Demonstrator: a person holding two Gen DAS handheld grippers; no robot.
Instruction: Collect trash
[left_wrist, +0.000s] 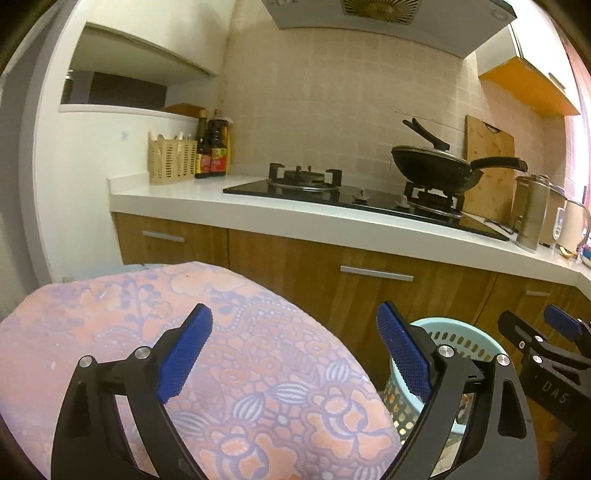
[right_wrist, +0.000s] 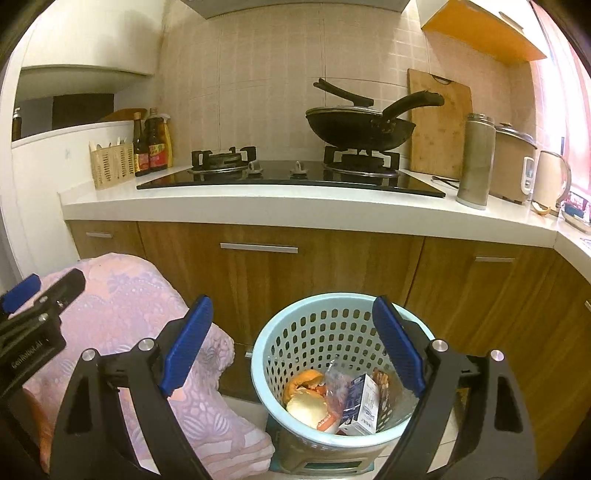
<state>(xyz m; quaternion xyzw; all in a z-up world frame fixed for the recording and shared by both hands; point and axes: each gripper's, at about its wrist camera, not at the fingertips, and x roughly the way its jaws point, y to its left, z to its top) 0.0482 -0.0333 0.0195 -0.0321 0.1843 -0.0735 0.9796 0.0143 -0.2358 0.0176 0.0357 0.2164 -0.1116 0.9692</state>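
A light blue perforated trash basket (right_wrist: 291, 328) stands on the floor in front of the wooden cabinets. It holds orange peel (right_wrist: 304, 380), a small carton (right_wrist: 364, 402) and crumpled wrappers (right_wrist: 336, 384). My right gripper (right_wrist: 293, 347) is open and empty, hovering over the basket. My left gripper (left_wrist: 295, 354) is open and empty above a pink floral cloth (left_wrist: 258, 369); the basket (left_wrist: 458, 336) shows to its right, partly hidden by a finger. The right gripper (left_wrist: 535, 332) shows at the far right of the left wrist view.
A white counter (right_wrist: 295, 206) carries a black gas hob (right_wrist: 288, 177) with a wok (right_wrist: 358, 127), sauce bottles (right_wrist: 153, 147), a cutlery basket (right_wrist: 110, 164), a cutting board (right_wrist: 439, 125), a steel canister (right_wrist: 476, 158) and a kettle (right_wrist: 550, 181). The pink cloth (right_wrist: 129, 325) lies left of the basket.
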